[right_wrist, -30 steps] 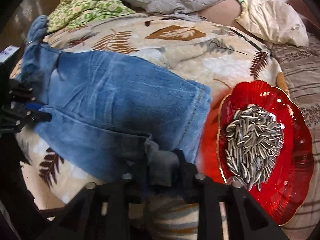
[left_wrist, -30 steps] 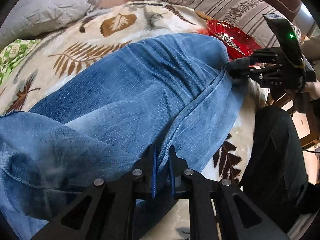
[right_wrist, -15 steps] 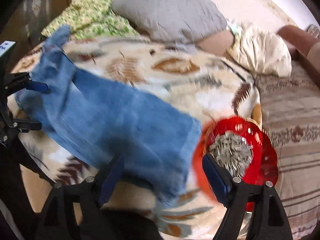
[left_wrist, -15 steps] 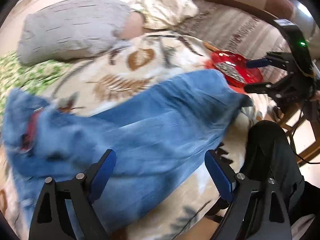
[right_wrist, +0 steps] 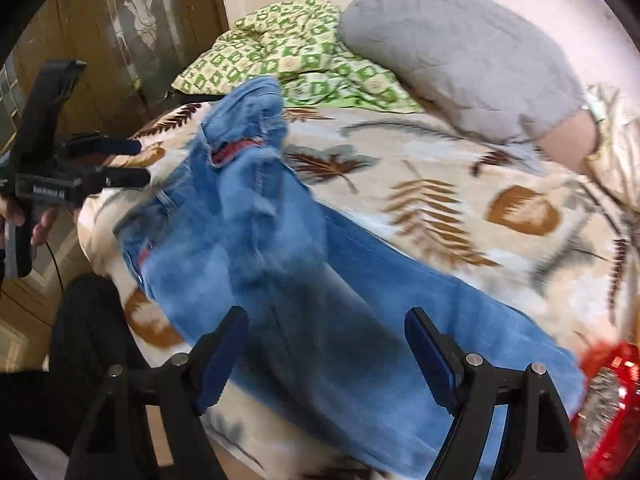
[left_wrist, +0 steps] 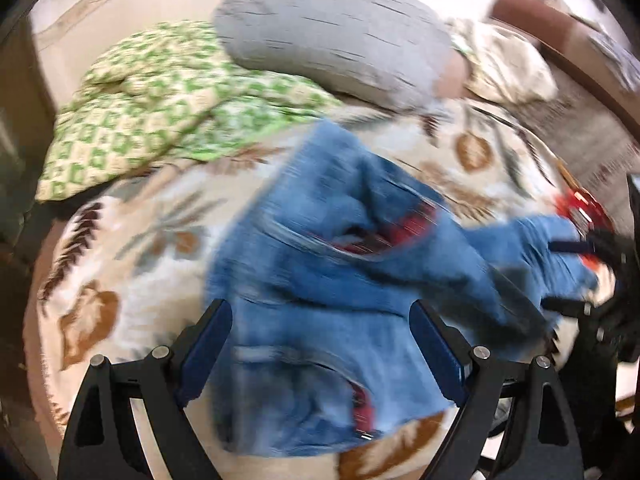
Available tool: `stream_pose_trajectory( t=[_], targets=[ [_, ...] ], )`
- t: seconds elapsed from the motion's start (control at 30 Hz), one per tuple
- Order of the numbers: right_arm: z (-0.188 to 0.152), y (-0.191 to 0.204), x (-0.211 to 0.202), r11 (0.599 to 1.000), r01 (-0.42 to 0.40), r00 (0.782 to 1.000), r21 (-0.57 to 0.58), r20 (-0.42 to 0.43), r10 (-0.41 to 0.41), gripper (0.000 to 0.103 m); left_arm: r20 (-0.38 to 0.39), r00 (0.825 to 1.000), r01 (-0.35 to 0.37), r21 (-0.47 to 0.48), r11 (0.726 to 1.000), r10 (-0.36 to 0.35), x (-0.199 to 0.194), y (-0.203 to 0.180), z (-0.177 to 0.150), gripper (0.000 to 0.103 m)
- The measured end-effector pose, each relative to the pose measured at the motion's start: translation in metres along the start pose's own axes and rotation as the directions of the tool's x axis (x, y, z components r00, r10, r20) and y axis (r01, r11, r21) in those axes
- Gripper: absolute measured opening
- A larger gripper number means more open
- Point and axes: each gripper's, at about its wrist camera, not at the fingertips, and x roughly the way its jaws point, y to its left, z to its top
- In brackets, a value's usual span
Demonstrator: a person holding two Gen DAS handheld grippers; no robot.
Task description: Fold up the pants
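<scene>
Blue jeans (right_wrist: pixel 300 260) lie folded lengthwise on a leaf-print blanket (right_wrist: pixel 460 184), the waist end bunched up at the upper left and a red lining showing. My right gripper (right_wrist: pixel 328 354) hangs open above the leg part, its pads clear of the cloth. In the right wrist view my left gripper (right_wrist: pixel 128 162) is at the left, beside the waist, also open and empty. The left wrist view is blurred: the left gripper (left_wrist: pixel 324 344) stands wide open over the jeans (left_wrist: pixel 340 280), and the right gripper (left_wrist: pixel 576 272) shows at the far right edge.
A red dish of sunflower seeds (right_wrist: pixel 608 396) sits just past the hem end. A grey pillow (right_wrist: pixel 460 48) and a green checked quilt (right_wrist: pixel 288 44) lie at the head of the bed. A wooden door (right_wrist: pixel 120 40) stands behind; a dark-trousered leg (right_wrist: pixel 80 340) is at the bed's edge.
Both grippers were shut on the jeans' near edge; they have let go, opened wide and pulled up and back. The jeans now lie loose on the blanket.
</scene>
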Motion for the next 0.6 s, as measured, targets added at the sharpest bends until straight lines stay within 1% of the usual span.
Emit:
stream_pose_trajectory(
  t=[0.07, 0.17, 0.33, 0.4, 0.47, 0.53, 0.57, 0.6],
  targets=[
    [0.011, 0.006, 0.013, 0.999, -0.026, 1.000, 0.024, -0.002, 0.026, 0.083, -0.001, 1.000, -0.023, -0.016, 1.000, 0.023, 0.002, 0.010, 0.011, 0.090],
    [0.025, 0.013, 0.025, 0.996, -0.069, 0.998, 0.060, 0.003, 0.069, 0.083, 0.000, 1.000, -0.014, -0.029, 0.999, 0.014, 0.010, 0.018, 0.034, 0.090],
    [0.038, 0.019, 0.039, 0.991, -0.115, 0.993, 0.071, -0.005, 0.115, 0.083, -0.013, 1.000, 0.014, 0.019, 1.000, -0.013, 0.032, 0.008, 0.077, 0.090],
    [0.043, 0.023, 0.046, 0.989, -0.128, 0.992, 0.068, -0.006, 0.129, 0.083, -0.038, 0.999, 0.010, 0.048, 0.999, -0.008, 0.047, 0.003, 0.096, 0.090],
    [0.048, 0.026, 0.055, 0.988, -0.138, 0.990, 0.069, -0.008, 0.139, 0.083, -0.078, 0.997, -0.019, 0.090, 0.996, 0.026, 0.066, -0.001, 0.111, 0.090],
    [0.054, 0.027, 0.066, 0.986, -0.147, 0.989, 0.082, -0.017, 0.149, 0.083, -0.120, 0.992, -0.015, 0.106, 0.994, 0.028, 0.080, -0.002, 0.119, 0.090],
    [0.056, 0.027, 0.072, 0.985, -0.150, 0.988, 0.089, -0.023, 0.152, 0.083, -0.151, 0.988, -0.003, 0.106, 0.994, 0.019, 0.089, -0.002, 0.123, 0.090],
    [0.058, 0.027, 0.077, 0.984, -0.153, 0.987, 0.097, -0.026, 0.156, 0.083, -0.164, 0.986, 0.004, 0.104, 0.995, 0.014, 0.094, -0.003, 0.124, 0.090]
  ],
)
